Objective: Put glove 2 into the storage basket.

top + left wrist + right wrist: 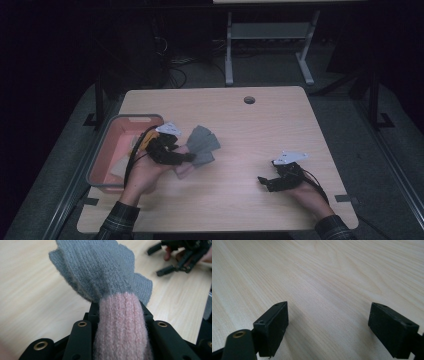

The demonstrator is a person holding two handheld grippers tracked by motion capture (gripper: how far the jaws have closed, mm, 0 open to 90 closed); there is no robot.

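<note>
Carefully lift the glove (105, 277) clear of the table's (260, 130) left edge, left gripper (187, 158) clamped on its cuff; right gripper (266, 184) gapes empty

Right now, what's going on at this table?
A person works at a wooden table with a gripper in each hand. The left gripper is shut on a knitted glove, grey with a pink cuff, holding it by the cuff beside a pink bin at the table's left edge. What else lies in the bin is too dim to tell. The right gripper rests open on the bare wood, holding nothing.
</note>
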